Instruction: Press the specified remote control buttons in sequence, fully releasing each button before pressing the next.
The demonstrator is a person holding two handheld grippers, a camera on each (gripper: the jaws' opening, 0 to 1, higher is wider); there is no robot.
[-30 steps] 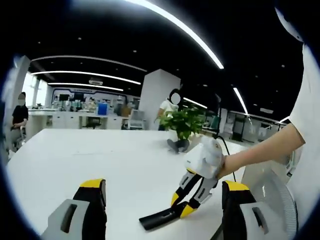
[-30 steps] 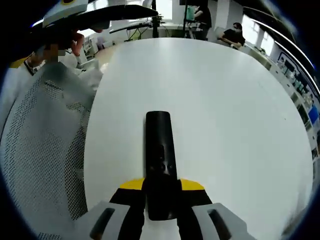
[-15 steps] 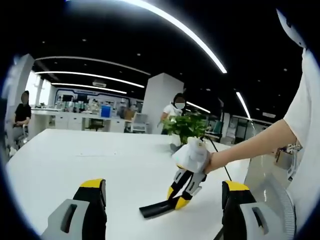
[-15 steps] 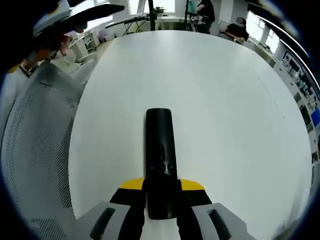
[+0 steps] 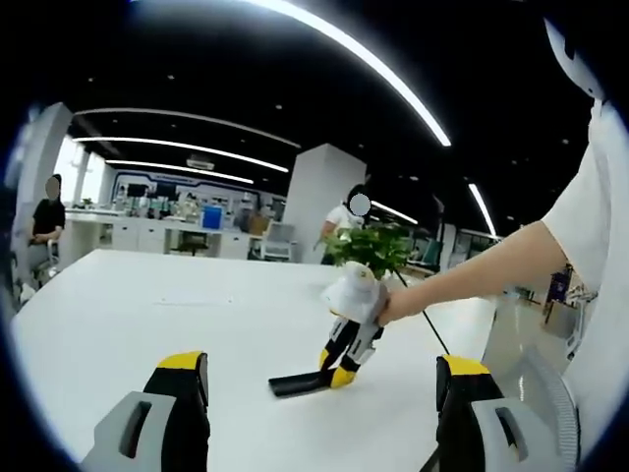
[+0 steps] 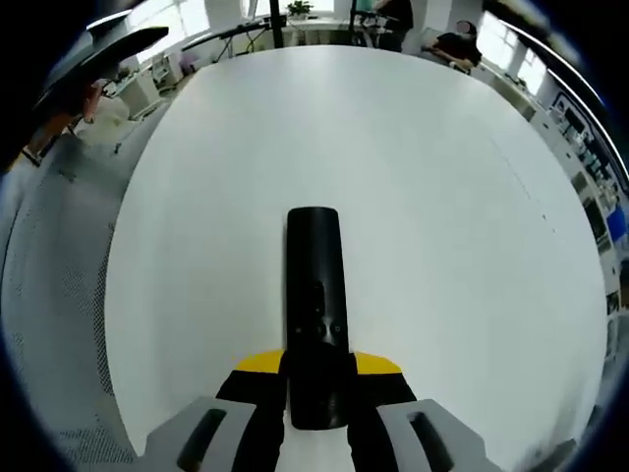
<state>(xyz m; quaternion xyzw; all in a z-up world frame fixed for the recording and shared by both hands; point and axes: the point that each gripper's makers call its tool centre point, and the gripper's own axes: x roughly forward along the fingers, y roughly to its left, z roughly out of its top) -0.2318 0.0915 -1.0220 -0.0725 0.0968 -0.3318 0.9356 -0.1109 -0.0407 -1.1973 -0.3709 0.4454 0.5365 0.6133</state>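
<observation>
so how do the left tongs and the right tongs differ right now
The right tongs are shut on the black remote, which sticks out forward over the white table; the left tongs are open and hold nothing. The right tongs point down at the tabletop, while the left tongs look level across the table. Both have yellow-tipped black jaws.

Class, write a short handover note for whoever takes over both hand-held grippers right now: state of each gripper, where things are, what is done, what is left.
Right hand-held gripper: shut on the black remote, gripping its near end, far end out over the white table.
Left hand-held gripper: open, holding nothing, back from the remote.
Done: remote is grasped. Whether any button has been pressed cannot be told.
Left: press the buttons one at a time, probably with the left, releasing fully between presses.
</observation>
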